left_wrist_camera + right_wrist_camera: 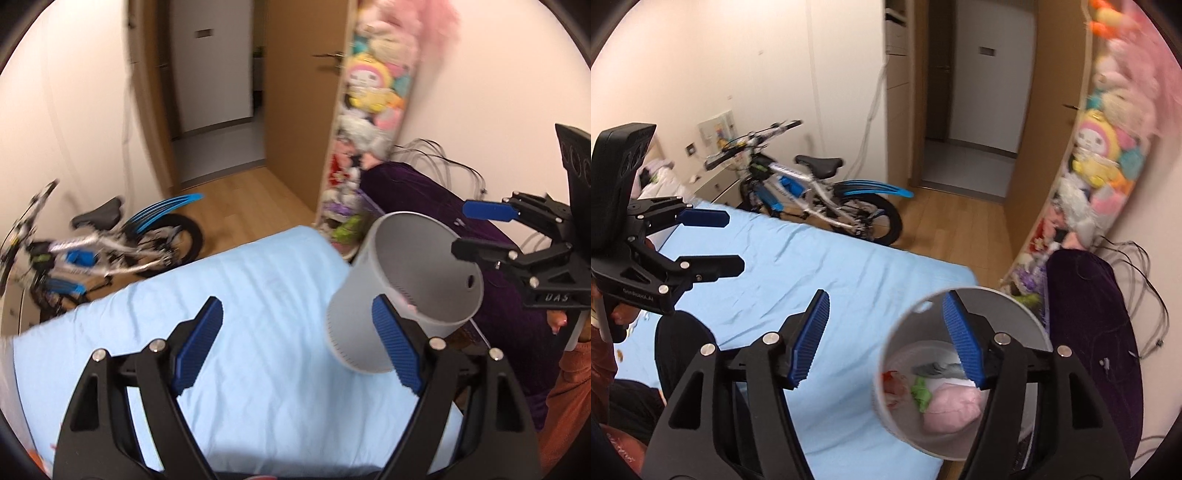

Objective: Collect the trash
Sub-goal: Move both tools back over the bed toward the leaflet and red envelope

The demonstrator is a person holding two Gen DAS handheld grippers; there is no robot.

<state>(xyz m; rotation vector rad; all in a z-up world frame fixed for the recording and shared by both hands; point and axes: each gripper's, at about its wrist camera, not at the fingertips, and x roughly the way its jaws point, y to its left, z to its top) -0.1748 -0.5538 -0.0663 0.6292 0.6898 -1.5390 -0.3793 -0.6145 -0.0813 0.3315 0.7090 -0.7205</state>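
The left gripper (291,343) is held tilted downward over the light blue bed sheet (240,295), its fingers spread wide with nothing between them. To its right, the grey trash bin (960,369) is seen beside the bed, trash inside. The right gripper (886,339) is angled down likewise, fingers wide apart and empty.

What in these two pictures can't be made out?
- Bin contents, right wrist view: partly hidden by the right gripper finger.
- Bin's base, left wrist view: covered by a left gripper finger.
- Stuffed toys: motion-blurred.
- Bicycle front: blurred, cut by the edge.
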